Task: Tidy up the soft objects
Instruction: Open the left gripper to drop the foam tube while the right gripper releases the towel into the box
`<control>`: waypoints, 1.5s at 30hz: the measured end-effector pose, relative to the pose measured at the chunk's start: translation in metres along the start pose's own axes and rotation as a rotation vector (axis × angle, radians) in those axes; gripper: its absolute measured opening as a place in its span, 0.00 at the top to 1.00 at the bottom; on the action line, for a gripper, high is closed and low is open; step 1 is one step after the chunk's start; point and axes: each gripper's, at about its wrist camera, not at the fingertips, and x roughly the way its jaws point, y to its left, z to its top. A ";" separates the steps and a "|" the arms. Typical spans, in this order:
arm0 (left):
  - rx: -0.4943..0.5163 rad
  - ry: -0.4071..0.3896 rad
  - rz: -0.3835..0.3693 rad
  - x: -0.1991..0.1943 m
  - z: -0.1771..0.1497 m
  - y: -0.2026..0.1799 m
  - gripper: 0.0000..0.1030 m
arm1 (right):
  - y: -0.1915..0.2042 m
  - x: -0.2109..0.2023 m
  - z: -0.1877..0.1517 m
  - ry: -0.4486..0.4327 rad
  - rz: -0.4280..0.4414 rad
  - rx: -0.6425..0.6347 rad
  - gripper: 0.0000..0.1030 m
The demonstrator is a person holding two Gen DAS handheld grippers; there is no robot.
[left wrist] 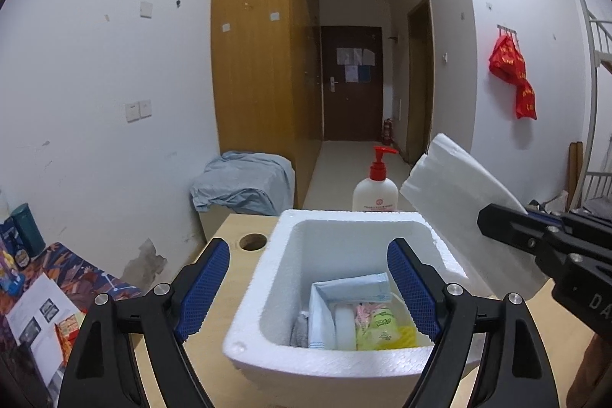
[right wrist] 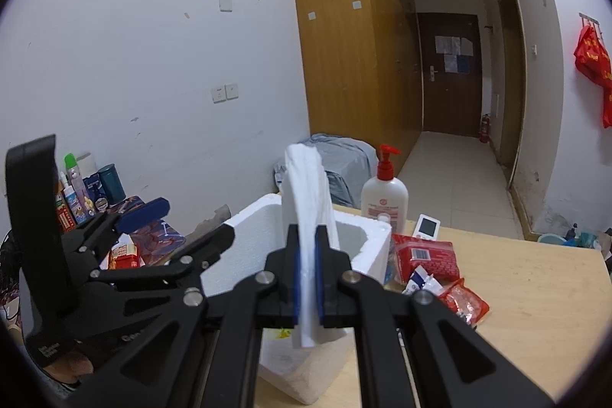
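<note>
Right wrist view: the right tongs (right wrist: pixel 309 280) are clenched on a white folded cloth (right wrist: pixel 308 217), possibly a tissue pack, held above the foam box (right wrist: pixel 376 243) on the surface. Left tongs (left wrist: pixel 308 289) gape empty. Lower it into the box's free corner before releasing.

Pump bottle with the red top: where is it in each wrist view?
Left wrist: pump bottle centre, just behind the foam box far rim.
Right wrist: pump bottle right of centre, behind the box's right corner.
Shared landmark: dark door down the hallway.
</note>
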 end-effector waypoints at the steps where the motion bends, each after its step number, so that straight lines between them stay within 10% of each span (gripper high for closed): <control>1: -0.006 -0.002 0.003 -0.002 0.000 0.002 0.17 | 0.002 0.001 0.000 0.002 0.005 -0.002 0.91; 15: -0.057 -0.058 0.113 -0.031 -0.005 0.046 0.00 | 0.030 0.021 0.004 0.020 0.058 -0.025 0.92; 37: -0.081 -0.060 0.120 -0.033 -0.009 0.068 0.00 | 0.039 0.047 0.002 0.074 0.046 -0.021 0.90; 39: -0.081 -0.060 0.122 -0.034 -0.008 0.069 0.00 | 0.039 0.049 0.002 0.085 0.042 -0.020 0.79; 42: -0.082 -0.060 0.119 -0.034 -0.008 0.068 0.00 | 0.037 0.049 0.001 0.076 0.032 -0.011 0.33; 45: -0.088 -0.063 0.117 -0.035 -0.008 0.068 0.00 | 0.037 0.044 0.001 0.050 0.009 -0.013 0.26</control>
